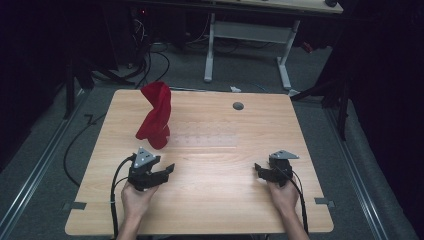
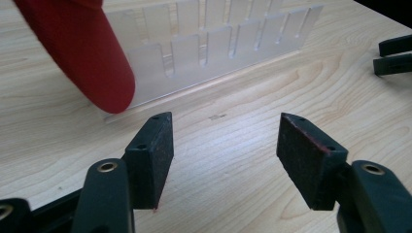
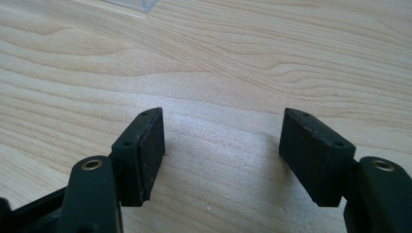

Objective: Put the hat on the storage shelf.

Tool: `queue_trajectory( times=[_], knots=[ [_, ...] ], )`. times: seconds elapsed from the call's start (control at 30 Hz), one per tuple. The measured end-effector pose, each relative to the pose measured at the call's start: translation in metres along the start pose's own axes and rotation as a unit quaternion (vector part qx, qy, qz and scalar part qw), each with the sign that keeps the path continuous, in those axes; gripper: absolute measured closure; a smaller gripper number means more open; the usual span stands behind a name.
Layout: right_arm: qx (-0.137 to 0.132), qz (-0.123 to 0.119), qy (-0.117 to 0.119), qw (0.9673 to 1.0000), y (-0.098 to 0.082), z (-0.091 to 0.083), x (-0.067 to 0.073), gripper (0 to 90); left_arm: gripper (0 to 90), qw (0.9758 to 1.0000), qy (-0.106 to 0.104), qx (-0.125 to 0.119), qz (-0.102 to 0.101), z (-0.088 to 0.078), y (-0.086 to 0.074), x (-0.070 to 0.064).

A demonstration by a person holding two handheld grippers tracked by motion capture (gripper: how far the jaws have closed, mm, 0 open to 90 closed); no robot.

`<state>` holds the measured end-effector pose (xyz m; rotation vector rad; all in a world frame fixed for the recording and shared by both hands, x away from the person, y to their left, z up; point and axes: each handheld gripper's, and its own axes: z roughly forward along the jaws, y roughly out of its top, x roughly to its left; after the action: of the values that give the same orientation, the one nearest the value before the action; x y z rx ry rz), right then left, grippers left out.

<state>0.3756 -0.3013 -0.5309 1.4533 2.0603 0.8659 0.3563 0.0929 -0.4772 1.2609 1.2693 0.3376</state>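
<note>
We rest both grippers, left and right, spread and empty; next likely reaching the red cloth on the rack.

A pale wooden counter is sitting in the middle of a dim room, with light falling mostly on its top. A small grey round cap is showing near its far edge. Grey carpet is covering the floor around it. Beyond it, a second desk on white legs is standing against the dark back. Black cables are trailing across the floor at the far left. Metal rails are running along both sides.
</note>
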Motion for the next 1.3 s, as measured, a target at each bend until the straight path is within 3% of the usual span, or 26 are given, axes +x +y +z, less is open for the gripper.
queue_trajectory(
  times=[0.5, 1.3],
  knots=[
    [0.000, 0.000, 0.000, 1.0000, 0.000, 0.000, 0.000, 33.5, 37.9, 0.9997, -0.007, 0.024, 0.005, 0.011, -0.022, -0.011],
    [0.000, -0.001, 0.000, 1.0000, 0.000, 0.000, 0.000, 33.5, 37.5, 0.9989, 0.018, 0.041, 0.016, 0.034, -0.049, -0.004]
  ],
)
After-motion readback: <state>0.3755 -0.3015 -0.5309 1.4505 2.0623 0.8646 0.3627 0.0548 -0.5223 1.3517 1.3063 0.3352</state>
